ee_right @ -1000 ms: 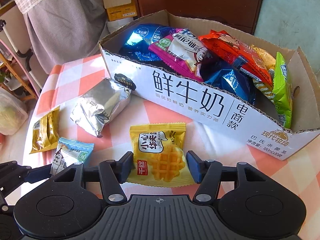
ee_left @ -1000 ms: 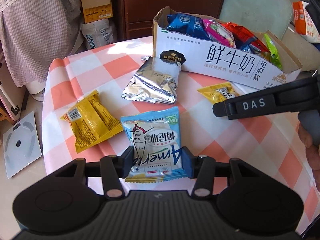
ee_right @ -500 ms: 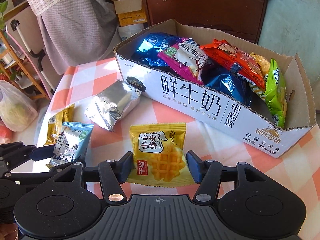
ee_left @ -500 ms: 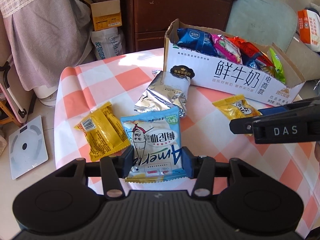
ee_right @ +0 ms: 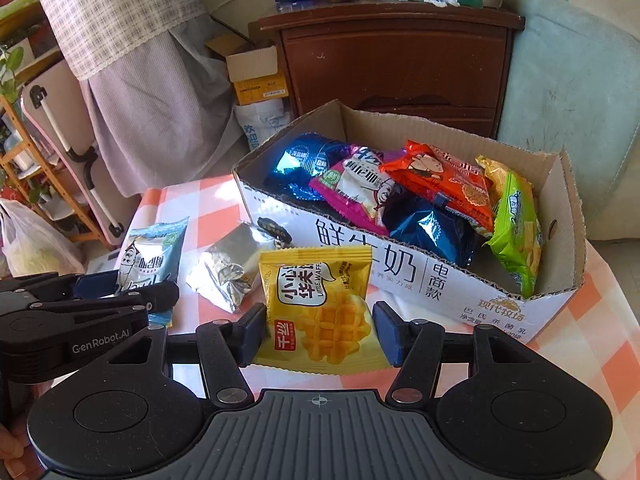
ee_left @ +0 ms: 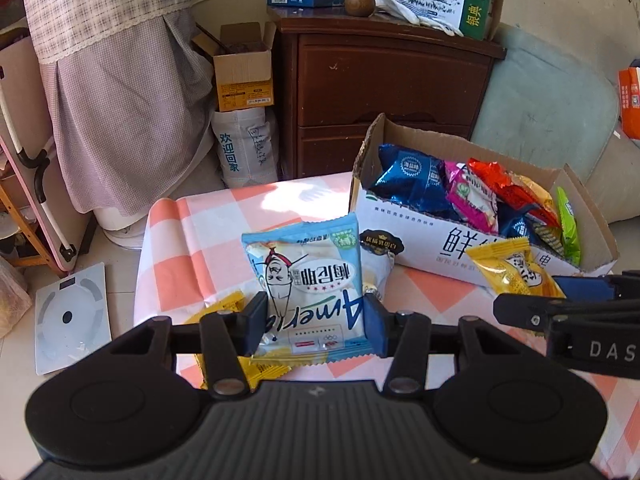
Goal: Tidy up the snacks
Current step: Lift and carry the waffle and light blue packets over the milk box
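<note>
My left gripper (ee_left: pixel 316 322) is shut on a light blue snack packet (ee_left: pixel 308 276) and holds it above the checked table. It also shows in the right wrist view (ee_right: pixel 150 258). My right gripper (ee_right: pixel 320 334) is shut on a yellow waffle packet (ee_right: pixel 320 308), held in front of the cardboard snack box (ee_right: pixel 420 280). The waffle packet also shows at the right of the left wrist view (ee_left: pixel 510 268). The box (ee_left: pixel 448 244) holds several colourful packets. A silver foil packet (ee_right: pixel 228 272) lies on the table by the box. A yellow packet (ee_left: pixel 224 308) lies under my left gripper.
The table has a pink and white checked cloth (ee_left: pixel 188 240). A dark wooden cabinet (ee_left: pixel 384 92) stands behind it, with a small open carton (ee_left: pixel 244 76) and a white sack beside it. A scale (ee_left: pixel 72 316) lies on the floor at left. A green cushion (ee_right: pixel 572 92) is at right.
Both grippers have risen with their packets, and the views tilt up to show more of the room. The snack box now sits closer in front of both.
</note>
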The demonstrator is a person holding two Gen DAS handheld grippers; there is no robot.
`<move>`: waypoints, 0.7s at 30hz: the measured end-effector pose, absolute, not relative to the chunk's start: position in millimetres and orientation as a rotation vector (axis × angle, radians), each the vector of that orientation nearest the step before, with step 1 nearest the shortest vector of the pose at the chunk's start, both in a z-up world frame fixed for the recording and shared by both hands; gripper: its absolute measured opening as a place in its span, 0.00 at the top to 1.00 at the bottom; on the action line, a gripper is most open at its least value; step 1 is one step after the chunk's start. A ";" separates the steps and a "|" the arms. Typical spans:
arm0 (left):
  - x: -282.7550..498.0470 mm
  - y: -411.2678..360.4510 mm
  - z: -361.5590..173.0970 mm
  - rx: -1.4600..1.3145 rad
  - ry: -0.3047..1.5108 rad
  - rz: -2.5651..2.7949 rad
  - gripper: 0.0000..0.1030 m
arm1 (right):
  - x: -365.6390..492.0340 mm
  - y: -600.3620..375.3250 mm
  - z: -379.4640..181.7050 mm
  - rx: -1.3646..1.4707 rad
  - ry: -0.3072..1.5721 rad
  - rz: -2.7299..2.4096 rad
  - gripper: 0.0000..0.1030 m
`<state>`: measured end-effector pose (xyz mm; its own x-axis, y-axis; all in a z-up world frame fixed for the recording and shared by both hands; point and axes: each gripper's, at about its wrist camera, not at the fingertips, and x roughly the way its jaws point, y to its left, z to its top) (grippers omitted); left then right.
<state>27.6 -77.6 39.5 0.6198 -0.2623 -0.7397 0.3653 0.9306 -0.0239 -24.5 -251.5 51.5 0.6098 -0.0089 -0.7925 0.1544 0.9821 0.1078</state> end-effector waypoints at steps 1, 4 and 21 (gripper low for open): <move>28.5 -80.4 44.3 0.132 0.810 -0.360 0.53 | -25.0 -252.8 55.1 0.168 0.897 -0.102 0.44; 31.2 -90.5 55.5 0.137 0.774 -0.370 0.53 | -26.6 -258.1 66.3 0.173 0.856 -0.118 0.44; 57.7 -133.0 74.1 0.115 0.759 -0.417 0.53 | -25.9 -301.3 97.6 0.269 0.728 -0.202 0.44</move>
